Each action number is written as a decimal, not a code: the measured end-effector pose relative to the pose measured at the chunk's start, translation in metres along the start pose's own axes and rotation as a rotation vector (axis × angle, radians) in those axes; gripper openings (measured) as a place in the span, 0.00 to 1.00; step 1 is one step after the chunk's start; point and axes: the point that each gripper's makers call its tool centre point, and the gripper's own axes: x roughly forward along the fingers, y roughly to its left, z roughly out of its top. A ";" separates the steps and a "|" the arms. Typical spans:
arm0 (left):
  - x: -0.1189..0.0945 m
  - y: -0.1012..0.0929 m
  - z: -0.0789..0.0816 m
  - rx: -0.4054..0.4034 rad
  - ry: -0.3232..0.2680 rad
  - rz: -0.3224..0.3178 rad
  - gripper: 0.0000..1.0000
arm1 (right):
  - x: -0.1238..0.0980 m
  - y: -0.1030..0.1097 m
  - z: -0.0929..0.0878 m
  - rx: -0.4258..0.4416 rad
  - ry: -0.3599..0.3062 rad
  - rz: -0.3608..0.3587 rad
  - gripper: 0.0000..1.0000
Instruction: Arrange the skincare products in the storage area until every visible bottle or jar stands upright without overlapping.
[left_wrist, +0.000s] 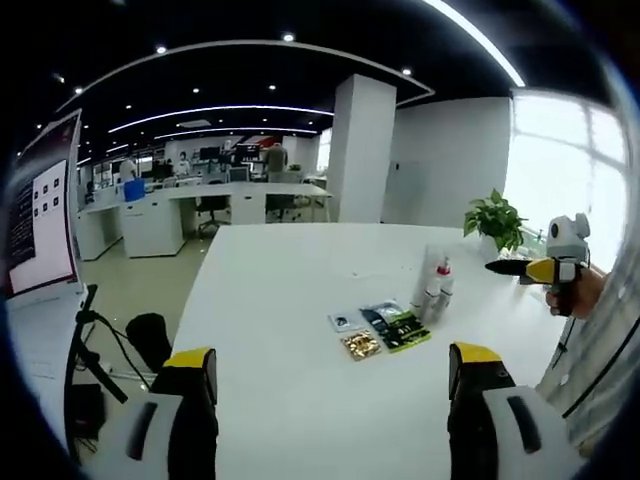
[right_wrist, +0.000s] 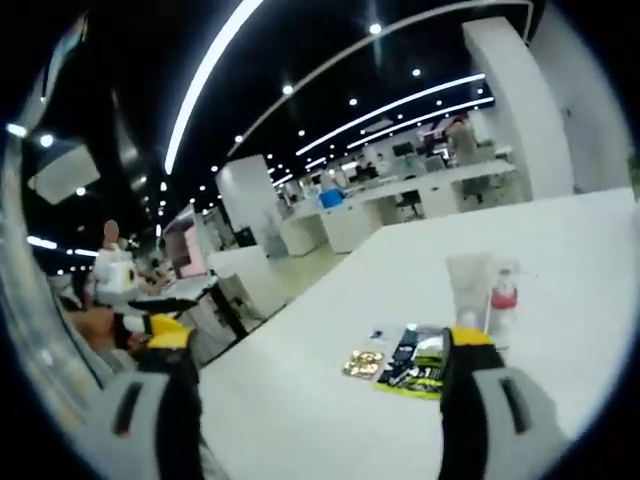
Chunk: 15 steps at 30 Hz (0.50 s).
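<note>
A small cluster of white skincare bottles (left_wrist: 437, 285) stands upright on the white table (left_wrist: 290, 300), one with a red top. In the right gripper view I make out a white tube (right_wrist: 468, 285) and a red-capped bottle (right_wrist: 503, 297) side by side. Flat sachets (left_wrist: 385, 328) lie just in front of them, dark green ones (right_wrist: 415, 360) and a gold one (right_wrist: 362, 365). My left gripper (left_wrist: 335, 365) is open, well short of the products. My right gripper (right_wrist: 320, 340) is open too, and it also shows at the table's right edge (left_wrist: 530, 268), held in a hand.
A potted plant (left_wrist: 493, 218) stands at the table's far right corner. A monitor (left_wrist: 40, 210) on a stand rises at the left, with a black stand and cables beneath it. Office desks and a white pillar (left_wrist: 360, 150) lie beyond. A person in white (right_wrist: 112, 265) stands far left.
</note>
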 end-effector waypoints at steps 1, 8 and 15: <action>0.000 -0.001 0.002 0.006 -0.003 -0.005 1.00 | -0.002 -0.002 0.000 0.003 -0.004 -0.011 0.99; 0.002 -0.005 0.001 0.031 0.004 -0.018 1.00 | -0.007 -0.007 -0.010 0.018 0.003 -0.036 0.99; 0.005 -0.013 0.000 0.040 0.017 -0.043 1.00 | -0.013 -0.008 -0.010 0.012 0.000 -0.051 0.99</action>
